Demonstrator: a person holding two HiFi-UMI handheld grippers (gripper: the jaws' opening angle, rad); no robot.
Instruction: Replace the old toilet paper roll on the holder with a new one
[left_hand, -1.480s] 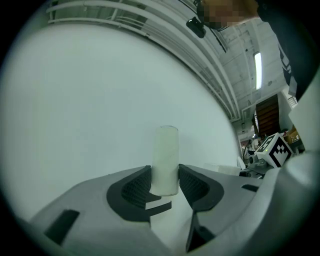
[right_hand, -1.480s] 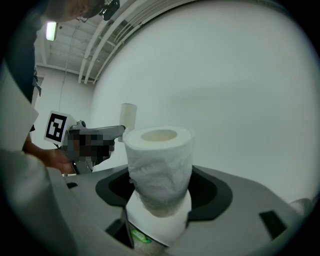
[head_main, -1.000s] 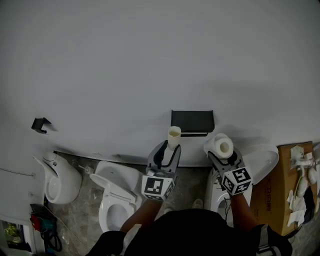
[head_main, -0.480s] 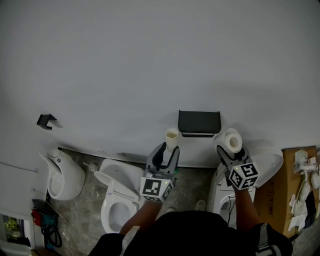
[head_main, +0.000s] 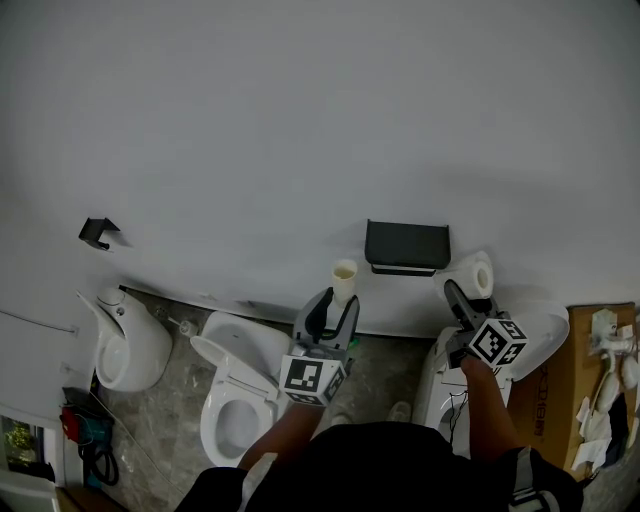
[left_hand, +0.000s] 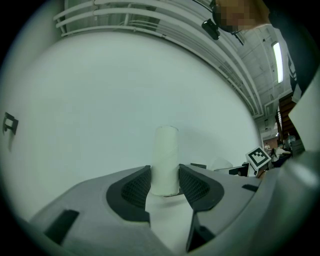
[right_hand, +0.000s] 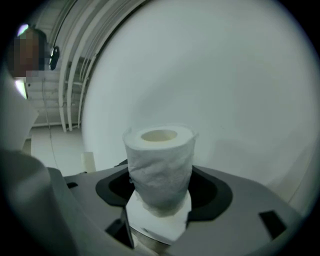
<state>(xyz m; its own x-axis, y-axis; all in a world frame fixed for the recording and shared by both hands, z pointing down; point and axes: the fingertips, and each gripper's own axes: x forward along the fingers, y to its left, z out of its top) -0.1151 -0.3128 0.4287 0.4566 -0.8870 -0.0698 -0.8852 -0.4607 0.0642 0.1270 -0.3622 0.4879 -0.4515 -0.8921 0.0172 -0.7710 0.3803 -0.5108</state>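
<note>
Holds empty cardboard tube (head_main: 345, 277) clamped upright in jaws of left gripper (head_main: 340, 301), lower centre of head view. Grips new toilet paper roll (head_main: 479, 273) in jaws of right gripper (head_main: 468, 296), just right of black holder (head_main: 406, 243).

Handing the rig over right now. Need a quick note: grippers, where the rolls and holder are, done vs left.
Left gripper: shut on the empty cardboard tube, which stands upright in the jaws.
Right gripper: shut on the new toilet paper roll.
Black holder: on the wall, between the two grippers in the head view; no roll seen on it.
Done: old tube off the holder, new roll picked up.
Left: fit the new roll on the holder, discard the tube.
</note>
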